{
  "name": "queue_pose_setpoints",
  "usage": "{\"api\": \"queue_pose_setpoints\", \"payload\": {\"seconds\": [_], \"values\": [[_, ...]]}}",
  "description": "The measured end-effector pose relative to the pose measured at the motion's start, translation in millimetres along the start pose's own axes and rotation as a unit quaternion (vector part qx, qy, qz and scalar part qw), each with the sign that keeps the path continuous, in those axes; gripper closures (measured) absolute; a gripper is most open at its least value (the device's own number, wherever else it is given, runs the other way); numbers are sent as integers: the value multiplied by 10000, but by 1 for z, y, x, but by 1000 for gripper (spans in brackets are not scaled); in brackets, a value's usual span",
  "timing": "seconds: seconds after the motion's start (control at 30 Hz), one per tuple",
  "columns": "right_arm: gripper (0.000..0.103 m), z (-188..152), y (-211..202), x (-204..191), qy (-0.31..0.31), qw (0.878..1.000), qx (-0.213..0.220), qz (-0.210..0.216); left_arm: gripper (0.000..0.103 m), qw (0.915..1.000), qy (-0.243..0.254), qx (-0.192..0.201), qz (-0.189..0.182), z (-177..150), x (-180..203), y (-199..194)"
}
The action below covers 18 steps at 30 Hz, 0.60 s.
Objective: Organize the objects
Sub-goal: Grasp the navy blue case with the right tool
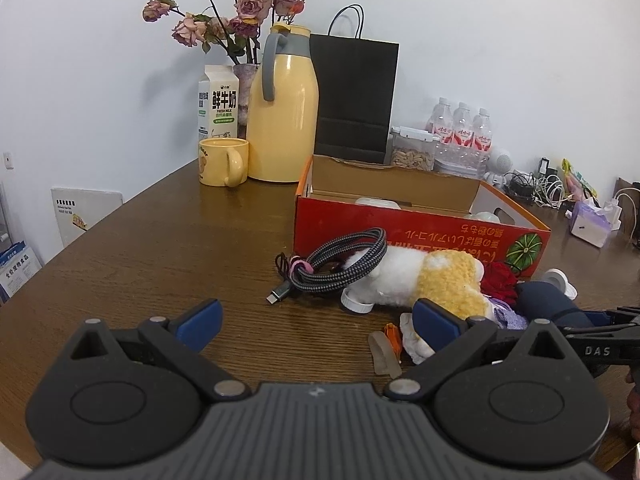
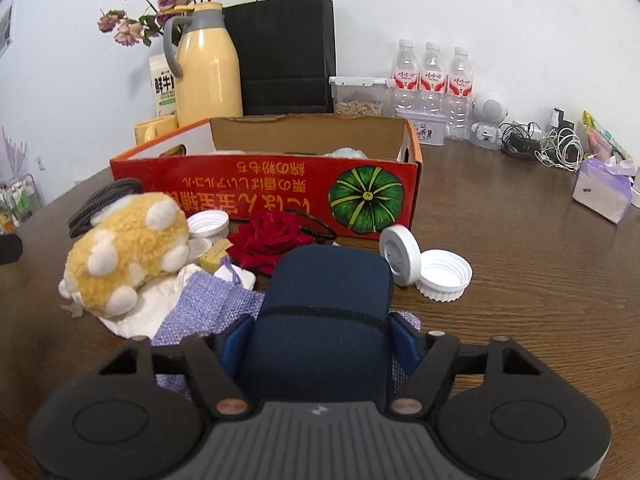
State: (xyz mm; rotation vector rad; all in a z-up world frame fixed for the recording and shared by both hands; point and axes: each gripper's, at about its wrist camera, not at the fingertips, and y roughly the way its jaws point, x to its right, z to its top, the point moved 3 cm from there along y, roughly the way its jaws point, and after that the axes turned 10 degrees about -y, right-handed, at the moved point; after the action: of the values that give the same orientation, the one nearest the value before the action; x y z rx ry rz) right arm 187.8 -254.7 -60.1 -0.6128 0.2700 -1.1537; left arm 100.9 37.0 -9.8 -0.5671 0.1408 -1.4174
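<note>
We see bright, even indoor light, soft glare on the wooden table (image 1: 160,240), sharp focus, and fisheye bending with dark corners.

Our left gripper (image 1: 318,320) hangs low over the table with its blue fingers (image 1: 200,318) spread wide and nothing between them. Our right gripper (image 2: 320,344) is level, its blue fingers (image 2: 402,340) pressed against both sides of the dark blue case (image 2: 324,304). In the left view the right gripper (image 1: 600,334) reaches in from the right edge.
</note>
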Motion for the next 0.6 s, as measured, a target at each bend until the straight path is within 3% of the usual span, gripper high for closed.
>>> {"api": "queue_pose_setpoints", "payload": {"seconds": [0.37, 0.6], "values": [[39, 9, -21, 1, -12, 9991, 414, 26, 0, 9999, -51, -137, 67, 3, -3, 15], [39, 18, -27, -1, -56, 9984, 569, 32, 0, 9986, -359, -298, -255, 27, -8, 47]]}}
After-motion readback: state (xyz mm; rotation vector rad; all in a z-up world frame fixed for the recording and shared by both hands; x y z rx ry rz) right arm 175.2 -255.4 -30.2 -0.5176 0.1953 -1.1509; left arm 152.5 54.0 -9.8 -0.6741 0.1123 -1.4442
